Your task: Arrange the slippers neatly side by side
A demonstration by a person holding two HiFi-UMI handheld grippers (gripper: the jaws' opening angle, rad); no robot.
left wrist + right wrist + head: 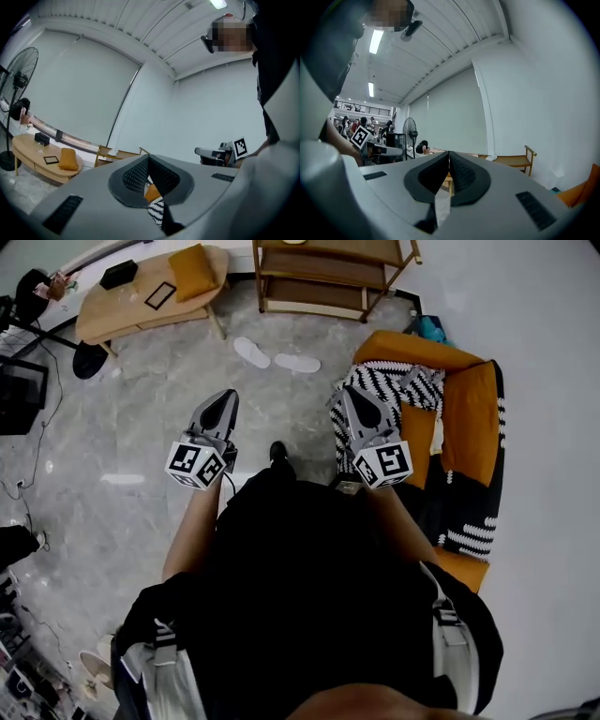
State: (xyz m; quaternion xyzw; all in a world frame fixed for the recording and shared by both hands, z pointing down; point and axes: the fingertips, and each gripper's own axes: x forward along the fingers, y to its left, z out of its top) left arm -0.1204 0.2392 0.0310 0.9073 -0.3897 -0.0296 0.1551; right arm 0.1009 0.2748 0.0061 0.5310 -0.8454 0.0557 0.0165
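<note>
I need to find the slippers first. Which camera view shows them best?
The head view: both white slippers lie on the floor, at an angle to each other. Neither gripper view shows them; those views face walls and furniture.

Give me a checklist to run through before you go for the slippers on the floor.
1. Both slippers in view: ok. One slipper and the other slipper lie on the floor by the shelf.
2. Already side by side: not ok, they lie at an angle to each other.
3. Left gripper empty: ok, shut on nothing.
4. Right gripper empty: ok, shut on nothing.
5. Jaws open for a grasp: not ok.
6. Slippers within reach: not ok, both lie well ahead of the grippers.
</note>
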